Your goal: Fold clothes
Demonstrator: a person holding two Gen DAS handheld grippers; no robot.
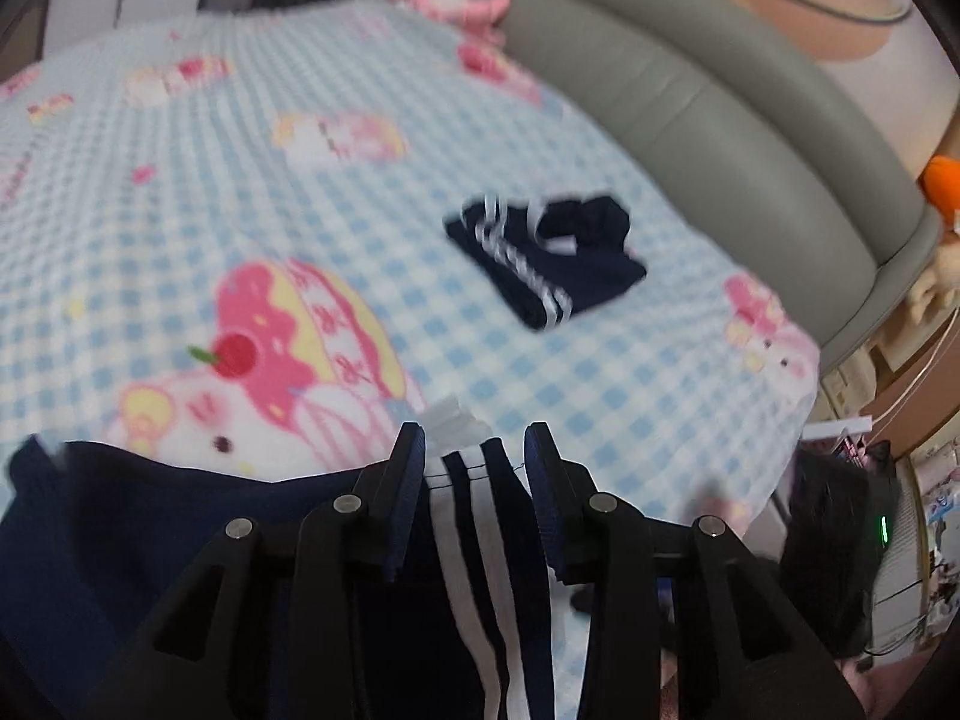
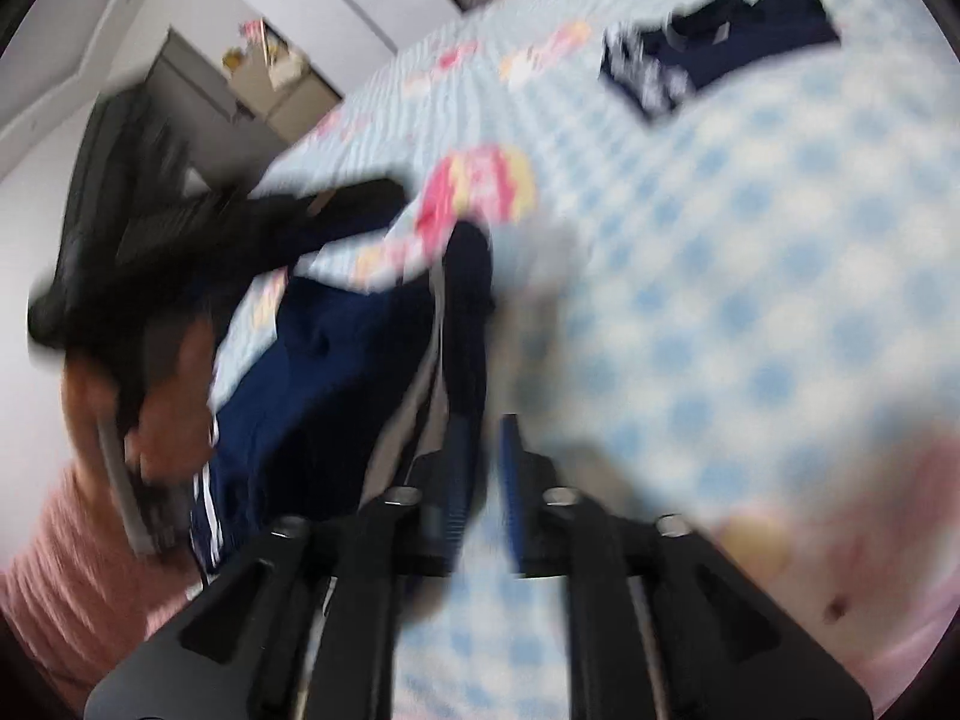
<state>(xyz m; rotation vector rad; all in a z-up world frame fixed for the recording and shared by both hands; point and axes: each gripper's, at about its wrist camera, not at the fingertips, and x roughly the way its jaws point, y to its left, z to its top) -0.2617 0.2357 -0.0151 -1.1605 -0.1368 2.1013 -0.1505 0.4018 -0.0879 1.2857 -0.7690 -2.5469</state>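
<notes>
- The navy track garment (image 1: 150, 540) with white side stripes is right under your grippers, at the near edge of the bed. In the left wrist view its striped strip runs straight up between the fingers, long axis pointing away from you toward the headboard.
- Your left gripper (image 1: 474, 450) has its jaws parted, with the striped strip in the gap. Can't tell if the pads actually press on it.
- Your right gripper (image 2: 480, 438) is also parted, and between the tips there's only checked blanket. The garment's striped edge sits just left of the left finger, touching or nearly so; too blurry to call.
- A second navy piece (image 1: 543, 261), already folded small, lies well apart, further up the bed near the headboard side.
- Everything sits on a blue-and-white checked blanket (image 1: 600, 390) with pink cartoon prints. There's loads of bare blanket between the two garments.
- A grey padded headboard (image 1: 720, 96) curves round the far right. The blanket's edge drops off at right, with clutter and cables beyond.
- In the right wrist view you can see your other hand (image 2: 162, 414) and a pink sleeve (image 2: 66, 570) at left, with white walls and a small cabinet (image 2: 198, 84) behind.
</notes>
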